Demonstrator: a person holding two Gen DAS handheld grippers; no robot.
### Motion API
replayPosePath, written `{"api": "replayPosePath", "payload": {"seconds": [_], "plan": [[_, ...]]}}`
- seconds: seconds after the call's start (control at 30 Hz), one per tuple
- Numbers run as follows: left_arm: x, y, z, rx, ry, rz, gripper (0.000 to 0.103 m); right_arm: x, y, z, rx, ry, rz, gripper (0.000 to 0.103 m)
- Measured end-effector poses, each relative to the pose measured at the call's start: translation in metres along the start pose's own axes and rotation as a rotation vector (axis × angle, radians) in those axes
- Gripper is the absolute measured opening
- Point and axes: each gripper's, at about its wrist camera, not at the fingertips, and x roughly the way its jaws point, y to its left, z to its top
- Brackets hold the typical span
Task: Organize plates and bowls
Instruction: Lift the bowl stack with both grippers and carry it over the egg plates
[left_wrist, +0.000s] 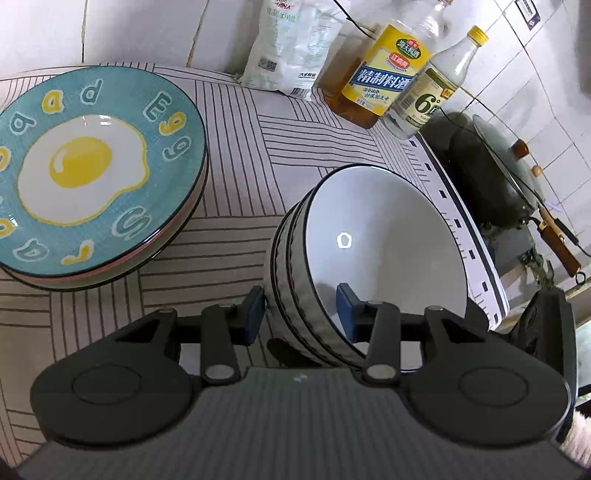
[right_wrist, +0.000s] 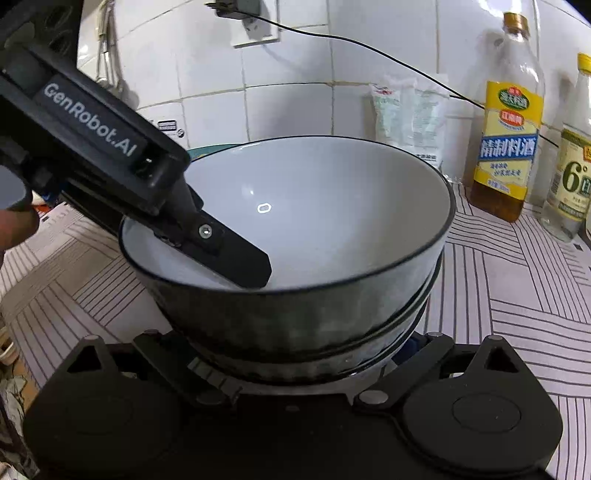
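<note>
A stack of grey bowls with white insides and dark rims stands on the striped cloth; it also fills the right wrist view. My left gripper is open and straddles the near rim: one blue pad is outside the wall, the other inside. In the right wrist view its finger reaches into the top bowl. My right gripper is wide open with its fingers spread around the base of the stack, fingertips hidden behind the bowls. A stack of plates, topped by a teal fried-egg plate, lies to the left.
Two bottles and a white bag stand against the tiled wall behind the bowls. A black wok with a lid sits on the stove at right, beyond the cloth's edge.
</note>
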Motion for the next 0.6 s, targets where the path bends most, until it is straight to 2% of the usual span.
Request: {"api": "replayPosePath", "payload": {"seconds": [0.3,0.6], "plan": [[-0.025,0.002,-0.014,0.046,-0.083,0.01,0.041,-0.012,0.018,-0.004,-0.045,-0.09,-0.013,0.1],[-0.066,0.006,-0.006,0.046,-0.158,0.048,0.041,-0.018,0.032,0.027,-0.09,-0.154,0.028,0.1]]}}
